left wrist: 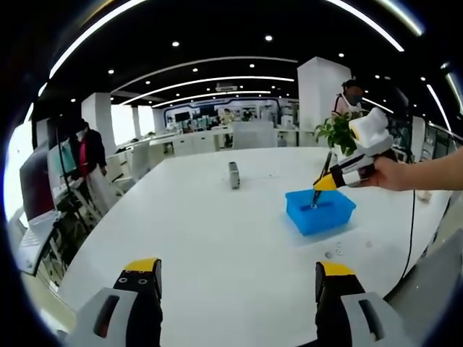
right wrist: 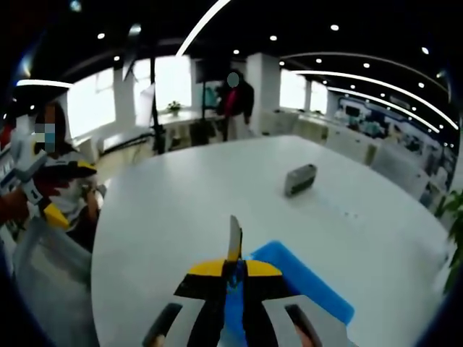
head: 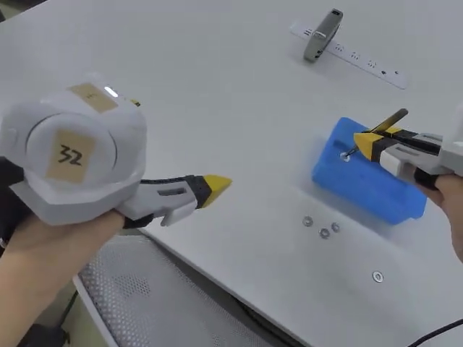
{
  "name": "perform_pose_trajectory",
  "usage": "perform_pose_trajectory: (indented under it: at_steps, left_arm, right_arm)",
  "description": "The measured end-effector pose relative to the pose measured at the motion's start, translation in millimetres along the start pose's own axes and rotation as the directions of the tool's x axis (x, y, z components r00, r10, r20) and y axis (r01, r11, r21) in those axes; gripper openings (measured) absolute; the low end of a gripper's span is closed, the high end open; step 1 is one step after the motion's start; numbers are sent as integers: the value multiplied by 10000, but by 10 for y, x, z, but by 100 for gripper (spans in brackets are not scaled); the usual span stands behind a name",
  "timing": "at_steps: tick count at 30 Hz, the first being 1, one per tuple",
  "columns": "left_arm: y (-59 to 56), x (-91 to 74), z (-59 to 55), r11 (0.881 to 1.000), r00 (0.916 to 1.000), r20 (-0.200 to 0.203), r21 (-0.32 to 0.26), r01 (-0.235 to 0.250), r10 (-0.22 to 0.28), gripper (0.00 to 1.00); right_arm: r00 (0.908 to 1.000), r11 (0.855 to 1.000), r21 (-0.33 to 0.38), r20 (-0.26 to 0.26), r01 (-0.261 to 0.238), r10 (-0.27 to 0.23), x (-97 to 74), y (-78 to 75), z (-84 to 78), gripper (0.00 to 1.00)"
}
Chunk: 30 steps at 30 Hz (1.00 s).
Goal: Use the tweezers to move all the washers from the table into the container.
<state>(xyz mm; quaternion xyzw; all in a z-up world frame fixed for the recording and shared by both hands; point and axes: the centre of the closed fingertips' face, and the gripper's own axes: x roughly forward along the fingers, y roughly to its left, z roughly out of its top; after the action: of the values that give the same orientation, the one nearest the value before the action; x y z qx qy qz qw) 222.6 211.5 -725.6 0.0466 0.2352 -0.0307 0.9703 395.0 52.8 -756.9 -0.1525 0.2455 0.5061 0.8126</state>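
My right gripper (head: pixel 370 142) is shut on the grey tweezers (head: pixel 350 152), whose tips point down into the blue container (head: pixel 365 184). In the right gripper view the tweezers (right wrist: pixel 234 240) stick out past the shut yellow jaws (right wrist: pixel 228 269) over the container (right wrist: pixel 307 288). Several washers (head: pixel 323 231) lie on the white table just in front of the container, and one more washer (head: pixel 377 276) lies nearer the edge. My left gripper (head: pixel 217 185) hovers to the left, well apart from them; its own view shows it open (left wrist: pixel 239 276) with nothing between its fingers and facing the container (left wrist: pixel 320 210).
A white power strip (head: pixel 358 56) with a grey box (head: pixel 322 34) on it lies at the far side of the table. The table's front edge (head: pixel 217 278) runs diagonally below the washers, with a mesh chair seat (head: pixel 137 296) beneath. People stand in the room behind.
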Motion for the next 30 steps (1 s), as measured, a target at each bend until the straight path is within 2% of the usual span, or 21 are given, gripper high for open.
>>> perform_pose_trajectory:
  at_steps: [4,8,14,18,21,25,30]
  left_arm:
    - [-12,9,19,10000,10000,22,45,2,-3,90]
    - [-52,8,15,10000,9999,-157,65,56,-55,91]
    - [-54,-5,41,10000,10000,-43,-25,-71,71,92]
    - [-124,-7,51,9997,10000,57,-253,62,-60,92]
    - [-176,-2,39,9998,9999,-6,-140,113,-113,92]
    - [-191,-3,34,9997,9998,-36,-124,213,-213,92]
    - [-208,11,34,9996,9996,-75,-88,259,-260,91]
  right_arm:
    - [10000,9999,149,75,14,-15,4,-34,-4,4]
    - [10000,9999,159,51,28,-29,57,-59,-28,4]
    - [10000,9996,275,-13,36,-35,112,-75,-86,4]
    - [9999,9996,296,-135,4,0,174,-68,-150,4]
    - [9998,9989,460,-180,-56,65,231,-53,-213,4]
    - [9996,9987,499,-253,-70,83,314,-52,-266,4]
    - [9995,9984,469,-140,302,-295,401,-112,-251,4]
